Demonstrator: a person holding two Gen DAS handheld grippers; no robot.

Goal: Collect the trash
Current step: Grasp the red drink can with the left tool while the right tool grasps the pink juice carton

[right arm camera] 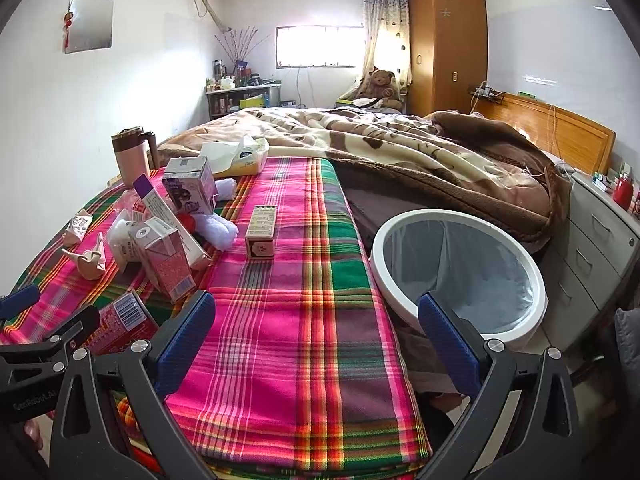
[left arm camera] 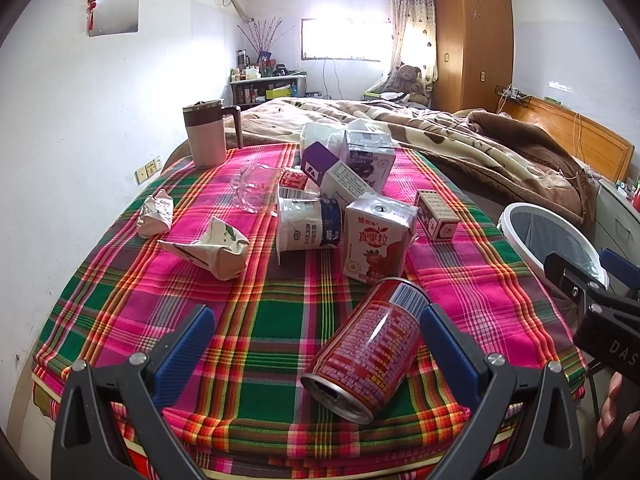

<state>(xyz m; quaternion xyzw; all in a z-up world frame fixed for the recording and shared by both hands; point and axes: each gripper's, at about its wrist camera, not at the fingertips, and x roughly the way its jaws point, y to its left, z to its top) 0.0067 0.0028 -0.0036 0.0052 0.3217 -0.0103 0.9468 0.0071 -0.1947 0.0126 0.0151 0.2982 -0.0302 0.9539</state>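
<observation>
Can [left arm camera: 366, 350], red metal cylinder, lies on its side on plaid cloth [left arm camera: 280, 320] between spread left tongs [left arm camera: 316, 344], untouched. Cartons [left arm camera: 376, 236], crumpled paper [left arm camera: 212, 250] behind. Right view only: round white bin [right arm camera: 460, 276] with clear liner beside bed; right tongs [right arm camera: 316, 332] spread, empty.
</observation>
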